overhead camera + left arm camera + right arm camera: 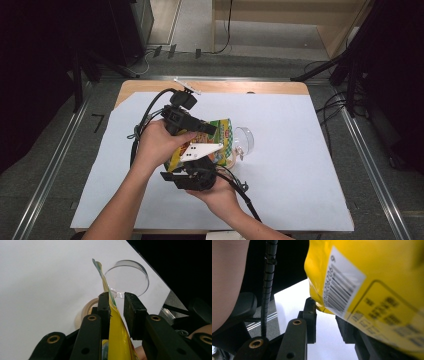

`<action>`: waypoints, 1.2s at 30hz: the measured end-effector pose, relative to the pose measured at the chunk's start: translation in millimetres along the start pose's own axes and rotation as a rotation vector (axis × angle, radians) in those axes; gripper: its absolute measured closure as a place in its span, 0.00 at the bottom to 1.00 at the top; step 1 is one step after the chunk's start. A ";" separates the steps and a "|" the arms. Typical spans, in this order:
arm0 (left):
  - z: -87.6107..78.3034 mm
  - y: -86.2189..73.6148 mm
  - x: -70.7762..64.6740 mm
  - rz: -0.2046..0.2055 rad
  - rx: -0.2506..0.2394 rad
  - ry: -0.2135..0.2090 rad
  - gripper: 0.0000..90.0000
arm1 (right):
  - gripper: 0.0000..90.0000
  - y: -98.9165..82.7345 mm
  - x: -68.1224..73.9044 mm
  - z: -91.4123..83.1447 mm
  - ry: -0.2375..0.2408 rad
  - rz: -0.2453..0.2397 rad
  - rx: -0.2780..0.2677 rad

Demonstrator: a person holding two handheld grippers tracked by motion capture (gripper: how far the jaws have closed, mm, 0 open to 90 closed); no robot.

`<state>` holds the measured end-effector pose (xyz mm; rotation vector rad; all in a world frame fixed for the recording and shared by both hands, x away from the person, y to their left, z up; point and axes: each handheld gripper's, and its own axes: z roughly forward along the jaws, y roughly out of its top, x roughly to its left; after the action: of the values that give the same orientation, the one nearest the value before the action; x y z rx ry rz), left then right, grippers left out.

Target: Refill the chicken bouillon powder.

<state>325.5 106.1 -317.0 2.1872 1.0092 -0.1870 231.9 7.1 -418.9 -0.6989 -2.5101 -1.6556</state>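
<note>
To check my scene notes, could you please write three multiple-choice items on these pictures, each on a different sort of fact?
1. Where does the clear cup rest?
A. On the white sheet, beside the bag
B. On the floor
C. Inside the bag

2. What is the main colour of the bag?
A. Blue
B. Yellow
C. Black

3. How do the left gripper's jaws stand?
A. Shut tight on nothing
B. Spread around the cup
C. Apart, with the bag's edge between them

Key:
1 A: the high view shows the cup on the white sheet, next to the bag.
2 B: both gripper views show yellow wrapping.
3 C: in the left gripper view, the left gripper shows a gap beside the bag's edge.
</note>
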 end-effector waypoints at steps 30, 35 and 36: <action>0.6 -1.7 8.8 -0.042 0.003 -0.009 0.84 | 0.78 -1.1 -2.9 1.2 -0.021 -0.044 0.020; -0.7 -1.2 8.5 -0.042 0.001 -0.003 0.85 | 0.78 -0.1 -2.5 0.2 -0.028 -0.045 0.023; -1.3 -1.2 9.8 -0.046 0.003 -0.008 0.85 | 0.78 0.5 -1.9 -0.2 -0.027 -0.044 0.024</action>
<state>331.2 113.4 -320.6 2.1655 1.0564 -0.2186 233.8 6.4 -418.9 -0.6734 -2.5775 -1.6382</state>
